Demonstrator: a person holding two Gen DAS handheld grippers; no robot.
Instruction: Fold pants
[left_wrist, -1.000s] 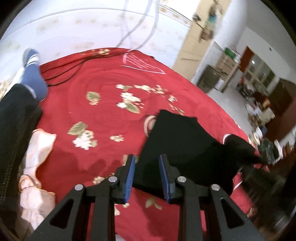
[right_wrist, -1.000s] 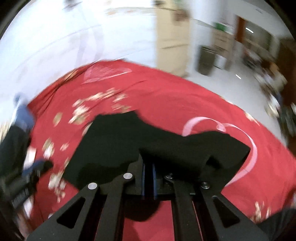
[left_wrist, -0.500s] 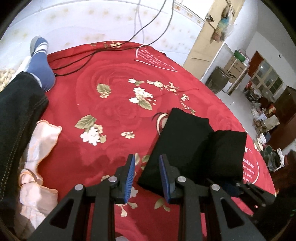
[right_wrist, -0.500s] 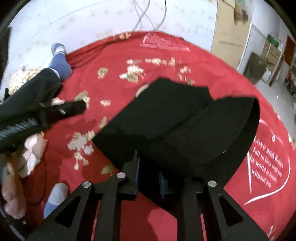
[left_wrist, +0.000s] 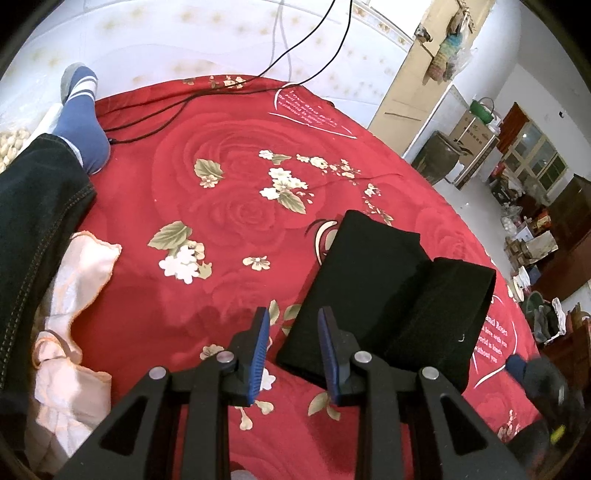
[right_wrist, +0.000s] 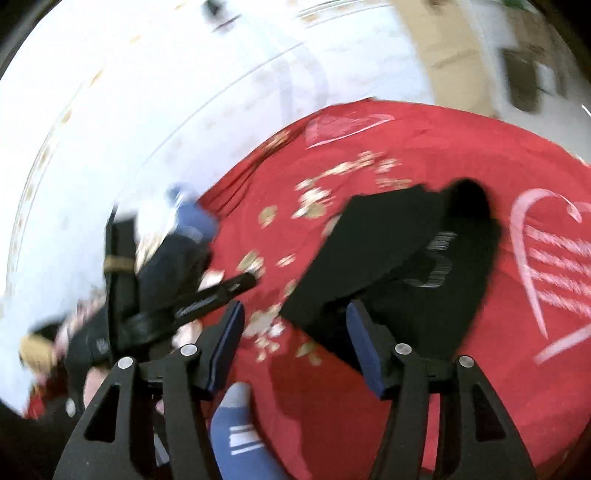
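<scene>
The black pants (left_wrist: 384, 295) lie folded into a compact rectangle on the red floral bedspread (left_wrist: 229, 206), with one flap raised along the right side. My left gripper (left_wrist: 293, 354) is open and empty, just above the near left corner of the pants. My right gripper (right_wrist: 295, 343) is open and empty, hovering over the pants' near edge (right_wrist: 388, 266); this view is motion-blurred. The left gripper's body (right_wrist: 207, 299) shows in the right wrist view.
A person's dark jeans leg (left_wrist: 33, 229) and blue sock (left_wrist: 83, 122) rest at the bed's left. A pale pink cloth (left_wrist: 70, 314) lies beside it. Black cables (left_wrist: 207, 92) run across the far bed edge. Another blue sock (right_wrist: 236, 439) is near the right gripper.
My right gripper has let go of the pants flap, opened and drawn back. The flap has settled onto the folded pile. My left gripper stayed open and shifted only slightly.
</scene>
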